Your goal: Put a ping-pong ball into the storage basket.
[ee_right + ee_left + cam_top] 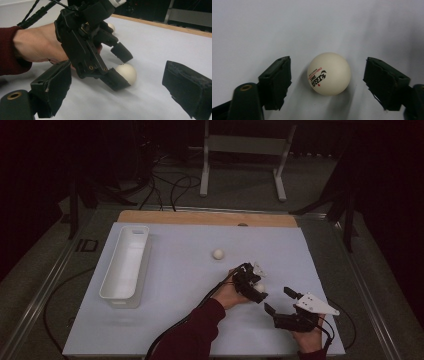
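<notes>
Left gripper (252,287) spread, jaws straddling a ball (329,73) on the mat (190,320) toward its right edge, not pinched yet. Right gripper (281,307) spread, idle near the front-right corner. Second ball (218,254) sits mid-mat; tray (125,262) at the left edge looks empty (probably the destination). Plenty of open mat between.

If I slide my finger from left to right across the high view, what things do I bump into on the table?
Long white plastic tray → small white ball lying free → left gripper around a second white ball → right gripper.
</notes>
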Available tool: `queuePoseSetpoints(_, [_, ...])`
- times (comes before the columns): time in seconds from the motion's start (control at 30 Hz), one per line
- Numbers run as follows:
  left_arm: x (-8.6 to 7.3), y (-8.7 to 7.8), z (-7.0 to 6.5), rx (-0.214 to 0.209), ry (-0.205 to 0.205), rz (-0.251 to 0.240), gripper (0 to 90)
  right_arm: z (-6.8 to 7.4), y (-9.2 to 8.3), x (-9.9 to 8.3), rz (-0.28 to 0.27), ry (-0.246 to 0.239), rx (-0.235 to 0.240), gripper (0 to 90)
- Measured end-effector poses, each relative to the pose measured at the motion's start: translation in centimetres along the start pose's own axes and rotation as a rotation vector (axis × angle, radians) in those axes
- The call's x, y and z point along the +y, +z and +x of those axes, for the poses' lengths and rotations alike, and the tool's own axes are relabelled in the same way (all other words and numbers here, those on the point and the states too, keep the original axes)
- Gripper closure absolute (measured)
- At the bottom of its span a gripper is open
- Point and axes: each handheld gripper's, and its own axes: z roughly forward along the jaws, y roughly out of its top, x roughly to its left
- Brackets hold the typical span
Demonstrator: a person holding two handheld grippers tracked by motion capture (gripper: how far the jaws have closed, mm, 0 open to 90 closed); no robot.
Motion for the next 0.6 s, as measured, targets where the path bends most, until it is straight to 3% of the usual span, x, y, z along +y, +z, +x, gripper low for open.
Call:
queuePoseSetpoints(0.33, [0.00,0.50,0.06,0.006,-0.007,0.032,38.2,0.00,0.03,0.00,0.001,0.001,0.001,8.5])
queuePoseSetpoints(0.43, [-0.07,0.60,0.02,-0.001,0.005,0.049,49.2,-0.01,0.01,0.01,0.001,0.001,0.001,8.5])
queuePoseSetpoints(0.6, [0.07,0.16,0.18,0.016,-0.004,0.034,50.8,-0.03,0.00,0.00,0.001,0.000,0.000,8.5])
